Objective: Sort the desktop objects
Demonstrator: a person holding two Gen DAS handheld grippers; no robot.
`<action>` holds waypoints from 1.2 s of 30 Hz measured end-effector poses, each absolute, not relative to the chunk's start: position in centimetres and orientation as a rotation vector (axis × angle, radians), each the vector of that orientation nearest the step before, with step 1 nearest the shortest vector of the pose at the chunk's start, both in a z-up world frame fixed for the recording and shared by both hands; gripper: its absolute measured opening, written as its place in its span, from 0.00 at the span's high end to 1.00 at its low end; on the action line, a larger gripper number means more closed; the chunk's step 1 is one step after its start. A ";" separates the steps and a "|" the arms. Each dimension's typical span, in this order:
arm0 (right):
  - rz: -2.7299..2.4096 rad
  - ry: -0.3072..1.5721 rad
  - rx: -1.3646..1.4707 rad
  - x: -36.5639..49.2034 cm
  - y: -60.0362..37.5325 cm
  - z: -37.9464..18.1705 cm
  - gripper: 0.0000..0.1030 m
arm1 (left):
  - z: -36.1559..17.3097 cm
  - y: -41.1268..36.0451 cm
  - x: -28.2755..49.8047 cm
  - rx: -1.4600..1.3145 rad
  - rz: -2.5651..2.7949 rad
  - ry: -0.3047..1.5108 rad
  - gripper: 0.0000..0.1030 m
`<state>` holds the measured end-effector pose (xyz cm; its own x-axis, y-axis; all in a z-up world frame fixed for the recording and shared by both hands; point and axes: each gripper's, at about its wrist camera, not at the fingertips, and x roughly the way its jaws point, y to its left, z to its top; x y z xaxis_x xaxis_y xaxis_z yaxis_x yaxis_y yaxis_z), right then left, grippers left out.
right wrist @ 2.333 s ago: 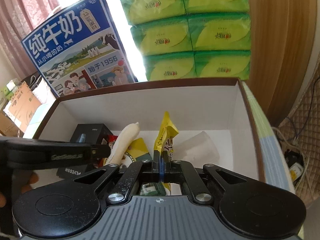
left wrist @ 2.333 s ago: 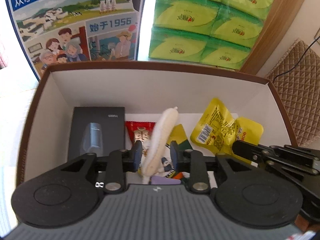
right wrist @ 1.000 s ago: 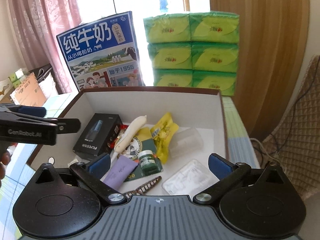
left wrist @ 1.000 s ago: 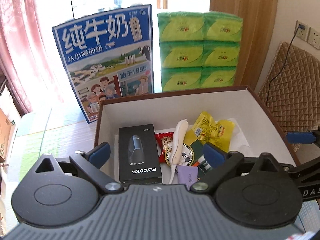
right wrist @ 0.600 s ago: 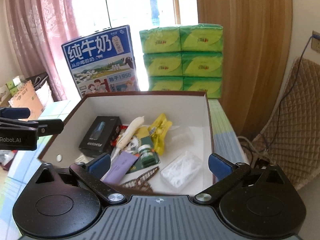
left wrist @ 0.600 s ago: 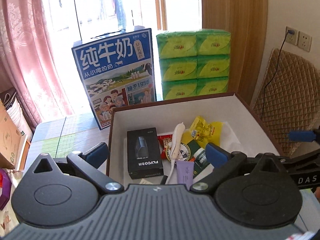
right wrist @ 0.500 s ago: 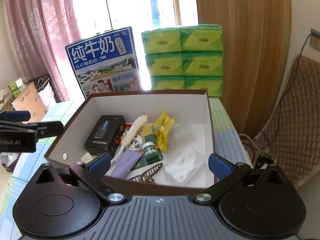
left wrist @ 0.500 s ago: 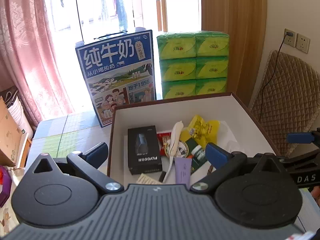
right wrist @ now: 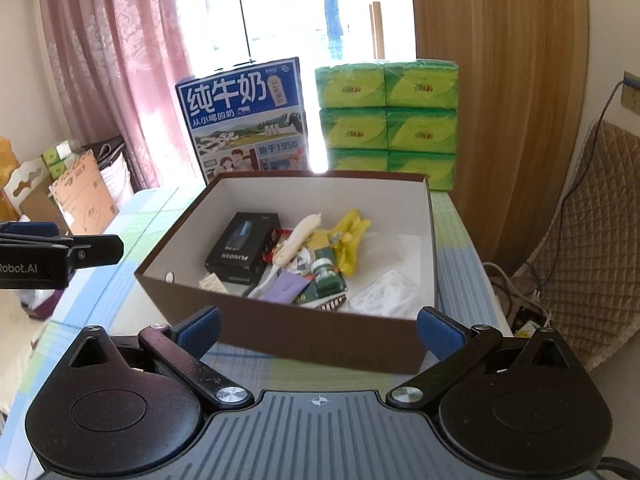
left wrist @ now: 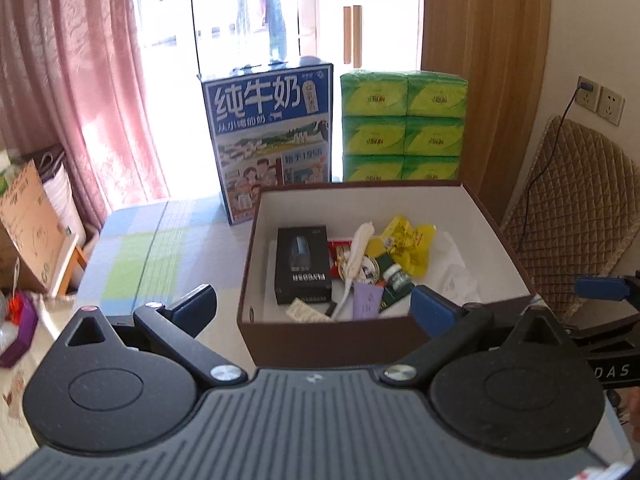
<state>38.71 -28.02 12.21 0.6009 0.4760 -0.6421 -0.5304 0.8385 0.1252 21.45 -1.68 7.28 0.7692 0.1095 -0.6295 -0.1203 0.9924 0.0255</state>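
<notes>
1. Both tongs spread wide and empty: left tongs [left wrist: 314, 304] and right tongs [right wrist: 320, 326] hang in front of the box, clear of its near wall.
2. Brown box [right wrist: 280, 330], white inside, lid off, stands on the desk [left wrist: 160, 248] with its checked cloth.
3. Contents, left side: black carton [right wrist: 242, 248] lying flat.
4. Contents, middle: white sock-like piece [right wrist: 298, 238] lying across a round-label packet; purple tube [right wrist: 284, 286]; small green bottle [right wrist: 322, 270]; red sachet [left wrist: 338, 248].
5. Contents, right: yellow snack bag [right wrist: 348, 240]; clear plastic packs [right wrist: 384, 292].
6. Behind the box: blue milk carton [right wrist: 244, 120] and stacked green tissue packs [right wrist: 386, 120], side by side.
</notes>
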 end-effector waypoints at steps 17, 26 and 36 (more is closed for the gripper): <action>0.597 0.729 -0.093 34.7 -30.8 12.8 0.02 | 6.1 -3.1 15.6 -0.039 0.175 0.745 0.01; 0.607 0.745 -0.119 32.7 -31.7 12.2 0.02 | 6.5 -3.6 13.9 -0.041 0.187 0.742 0.01; 0.606 0.770 -0.133 31.6 -32.9 11.1 0.02 | 6.0 -4.7 12.7 -0.034 0.190 0.763 0.01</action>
